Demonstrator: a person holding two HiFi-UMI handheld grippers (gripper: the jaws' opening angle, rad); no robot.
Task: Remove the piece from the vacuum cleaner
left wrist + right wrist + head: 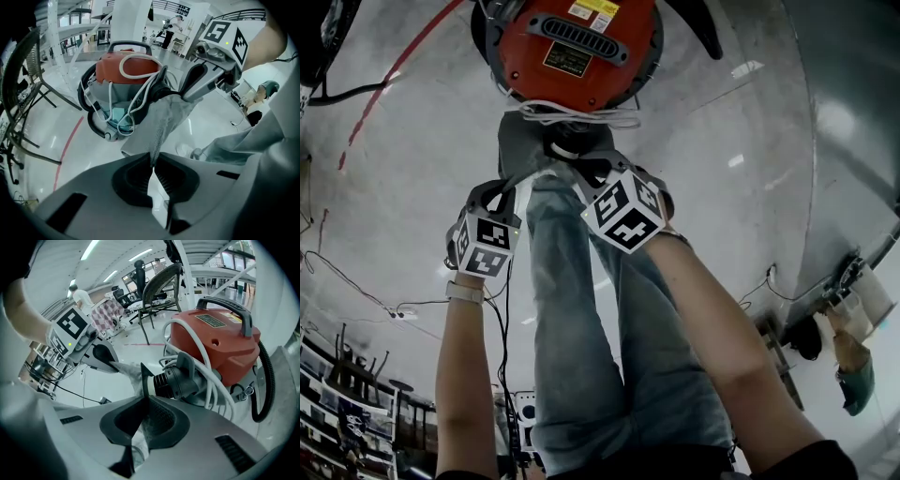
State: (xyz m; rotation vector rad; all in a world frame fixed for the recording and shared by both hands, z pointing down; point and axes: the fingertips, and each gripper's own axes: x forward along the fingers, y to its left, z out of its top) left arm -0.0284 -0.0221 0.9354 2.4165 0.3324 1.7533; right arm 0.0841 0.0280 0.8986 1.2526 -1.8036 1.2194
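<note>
Red plastic canister vacuum cleaner (572, 47): sitting on glossy pale floor (412, 141), wrapped in white cord (201, 357). Grey woven fabric piece (164, 117): hanging from the black hose connector (171, 380), being stretched between both tools, apparently for pulling free. Left gripper (152, 165): clamping fully down on the cloth's edge. Right gripper (143, 404): pinching the same cloth tight beside that connector. Showing up ribbed only in the right gripper view; reading as a dark lump in the head view.

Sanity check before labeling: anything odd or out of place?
White cord lies in loose loops over the vacuum. The gray bag is crumpled beside the black port, pinched by the left gripper and the right gripper.
</note>
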